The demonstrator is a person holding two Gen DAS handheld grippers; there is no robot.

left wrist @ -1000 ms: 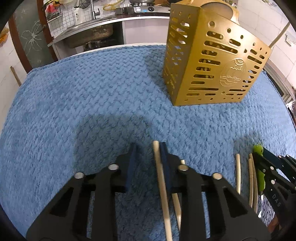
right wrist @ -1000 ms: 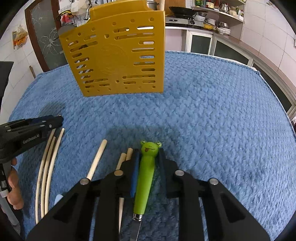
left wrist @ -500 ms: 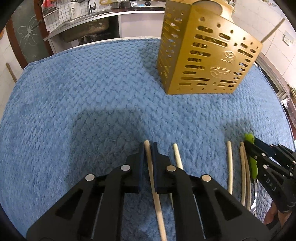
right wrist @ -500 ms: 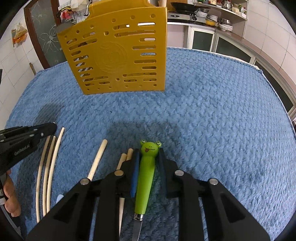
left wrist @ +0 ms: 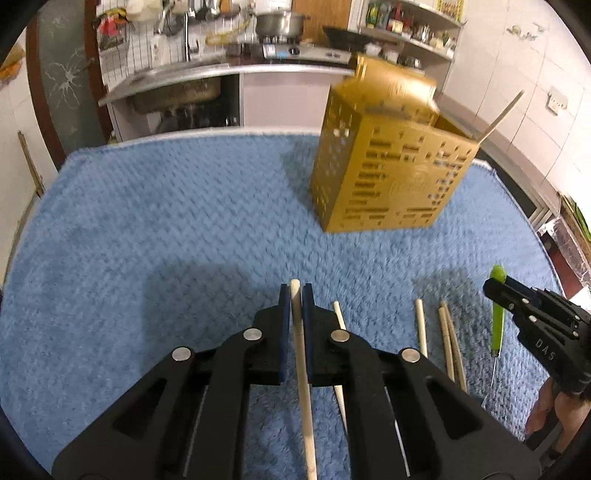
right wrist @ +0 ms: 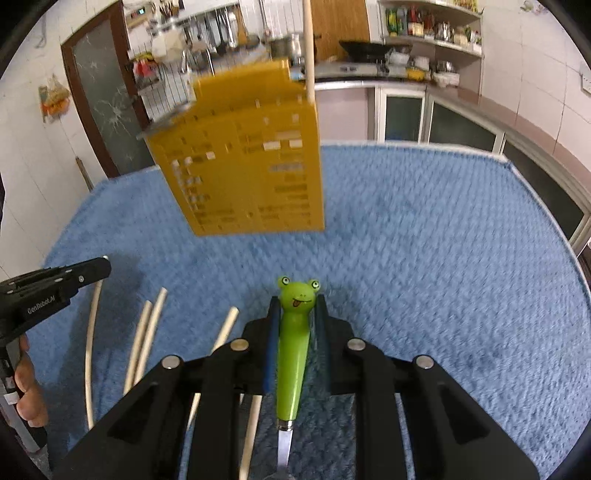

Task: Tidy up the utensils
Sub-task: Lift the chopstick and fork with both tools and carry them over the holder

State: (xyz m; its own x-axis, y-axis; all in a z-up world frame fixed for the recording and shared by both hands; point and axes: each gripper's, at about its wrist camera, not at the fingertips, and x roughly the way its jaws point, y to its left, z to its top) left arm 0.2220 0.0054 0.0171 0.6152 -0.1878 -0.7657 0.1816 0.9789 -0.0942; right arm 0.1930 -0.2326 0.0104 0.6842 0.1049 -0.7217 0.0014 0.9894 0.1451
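Note:
My left gripper [left wrist: 295, 291] is shut on a pale wooden chopstick [left wrist: 304, 387], held above the blue towel [left wrist: 166, 240]. My right gripper [right wrist: 295, 301] is shut on the green frog-handled utensil [right wrist: 293, 350], whose metal blade points back toward the camera. The yellow perforated utensil holder [left wrist: 388, 173] stands upright on the far side of the towel, with one chopstick [left wrist: 502, 116] sticking out of its top. Several loose chopsticks [left wrist: 421, 328] lie between the two grippers. In the right wrist view the left gripper [right wrist: 103, 266] shows at the left edge.
The towel covers the whole table; its edges [right wrist: 546, 206] curve round at back and sides. Behind it are a kitchen counter with a sink [left wrist: 177, 96] and shelves of jars [right wrist: 432, 22]. A person's hand [right wrist: 26, 387] holds the left gripper's handle.
The left jaws shut on the chopstick they stood around. Both grippers have risen from the towel with what they hold, and the holder now looks farther below.

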